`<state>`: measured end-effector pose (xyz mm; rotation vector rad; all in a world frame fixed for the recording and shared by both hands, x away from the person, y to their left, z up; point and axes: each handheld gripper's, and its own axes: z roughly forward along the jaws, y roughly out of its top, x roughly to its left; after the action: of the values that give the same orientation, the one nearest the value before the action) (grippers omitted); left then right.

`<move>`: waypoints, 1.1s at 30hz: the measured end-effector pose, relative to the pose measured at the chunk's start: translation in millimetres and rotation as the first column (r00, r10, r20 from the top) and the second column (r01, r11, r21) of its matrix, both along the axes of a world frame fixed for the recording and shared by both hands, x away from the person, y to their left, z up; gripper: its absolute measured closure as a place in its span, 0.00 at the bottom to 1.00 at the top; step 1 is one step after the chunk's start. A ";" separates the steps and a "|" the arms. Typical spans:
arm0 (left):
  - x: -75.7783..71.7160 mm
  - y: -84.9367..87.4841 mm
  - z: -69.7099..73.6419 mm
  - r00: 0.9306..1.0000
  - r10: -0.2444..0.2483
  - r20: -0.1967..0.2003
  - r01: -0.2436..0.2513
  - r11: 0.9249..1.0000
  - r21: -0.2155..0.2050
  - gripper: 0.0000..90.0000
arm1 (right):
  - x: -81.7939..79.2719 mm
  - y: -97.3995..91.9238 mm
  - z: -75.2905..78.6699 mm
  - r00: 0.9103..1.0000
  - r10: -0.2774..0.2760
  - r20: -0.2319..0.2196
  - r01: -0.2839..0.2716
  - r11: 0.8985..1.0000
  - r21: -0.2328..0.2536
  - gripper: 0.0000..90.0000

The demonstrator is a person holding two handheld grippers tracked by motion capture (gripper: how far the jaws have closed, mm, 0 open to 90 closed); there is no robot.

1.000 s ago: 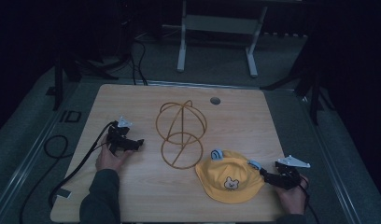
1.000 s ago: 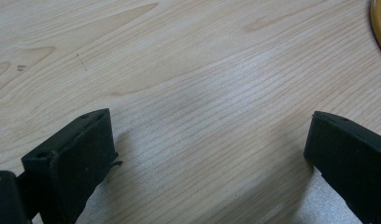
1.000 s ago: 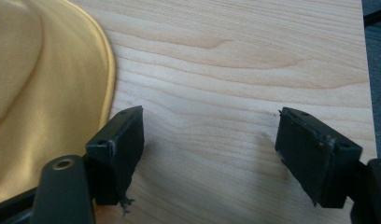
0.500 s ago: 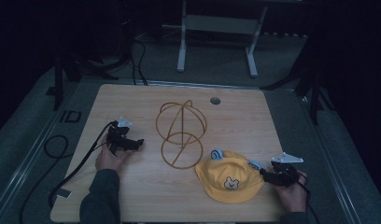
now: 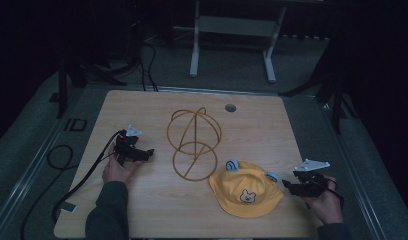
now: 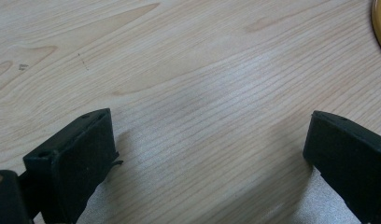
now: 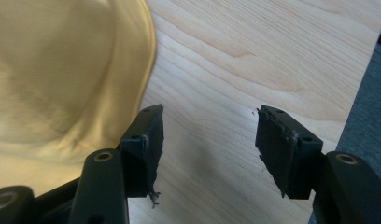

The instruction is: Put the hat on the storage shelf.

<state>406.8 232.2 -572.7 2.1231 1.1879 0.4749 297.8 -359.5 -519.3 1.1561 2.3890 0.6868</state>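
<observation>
Left tongs (image 5: 151, 151), left of centre in the high view, rest low over the pale wooden worktop (image 5: 142, 210); jaws wide apart with bare wood between them in the left gripper view, nothing held. Centre frame: golden wire hat stand of crossed hoops on a ring base (image 5: 194, 142), upright, apart from both tongs. Lower right of centre: soft yellow fabric bucket hat with a bear face and two small blue ears (image 5: 247, 187), lying crown-up on the worktop, just beside the stand's ring. Right tongs (image 5: 288, 187), lower right, sit just off the hat's right brim; jaws have just been closing but stand apart, with only bare wood between them in the right gripper view, the brim (image 7: 132, 70) just outside the left jaw. Judgement: hat is light, limp, not fragile or slippery; it will fold and droop under a one-sided pinch. Best hold is the brim edge, one tong per side, so the crown stays open for seating over the hoops.
</observation>
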 end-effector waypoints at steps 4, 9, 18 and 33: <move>0.0 -0.1 -0.1 1.000 0.001 0.001 -0.001 1.000 -0.002 0.02 | 1.3 -1.4 11.9 0.999 0.040 -0.023 -0.040 0.998 0.038 0.47; -0.2 -0.2 0.0 1.000 0.000 0.000 0.000 1.000 -0.002 0.02 | 5.8 0.1 29.9 0.996 0.088 -0.027 -0.086 0.994 0.072 0.47; -0.2 -0.2 0.0 1.000 0.000 0.000 0.000 1.000 -0.002 0.02 | 13.0 6.1 54.2 0.991 0.135 -0.028 -0.132 0.988 0.075 0.49; -0.3 -0.2 0.0 1.000 0.000 -0.001 0.000 1.000 -0.002 0.02 | 19.9 28.9 84.9 0.978 0.201 -0.050 -0.198 0.979 0.053 0.49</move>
<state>406.6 232.0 -572.6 2.1220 1.1879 0.4731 317.8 -330.6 -434.4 0.9738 2.5730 0.7889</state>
